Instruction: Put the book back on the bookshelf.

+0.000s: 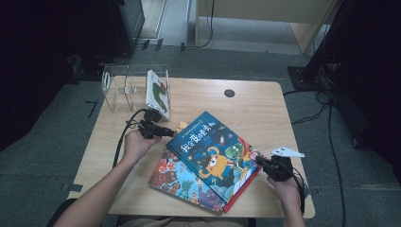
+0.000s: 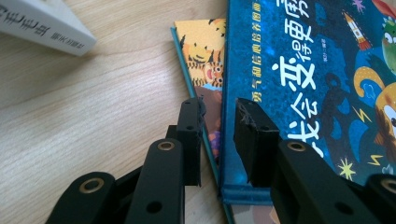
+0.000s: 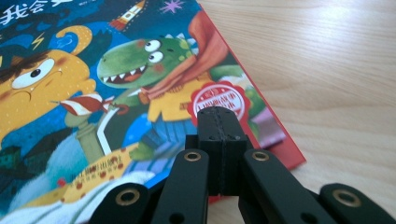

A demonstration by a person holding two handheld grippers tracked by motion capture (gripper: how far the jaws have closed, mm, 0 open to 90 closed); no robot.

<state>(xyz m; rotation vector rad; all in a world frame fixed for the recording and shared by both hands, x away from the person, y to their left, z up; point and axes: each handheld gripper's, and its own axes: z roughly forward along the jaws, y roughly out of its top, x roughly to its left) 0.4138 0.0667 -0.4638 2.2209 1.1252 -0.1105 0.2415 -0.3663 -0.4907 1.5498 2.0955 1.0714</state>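
A blue picture book (image 1: 213, 151) with a yellow monster and a green dinosaur lies on top of a stack in the middle of the wooden table (image 1: 255, 109). My left gripper (image 1: 165, 132) is at the book's left edge. In the left gripper view its jaws (image 2: 219, 126) stand a little apart astride the blue book's (image 2: 303, 70) spine edge, pads not pressing. My right gripper (image 1: 259, 161) is at the book's right corner. In the right gripper view its jaws (image 3: 218, 116) are closed together, empty, low over the blue cover (image 3: 93, 93).
Under the blue book lie a book with red monsters (image 1: 177, 182), a red-covered one (image 3: 280, 140) and one with an orange tiger cover (image 2: 205, 46). A white book (image 1: 157, 92) leans in a clear stand (image 1: 118, 87) at the back left. A dark hole (image 1: 229, 93) marks the table's far side.
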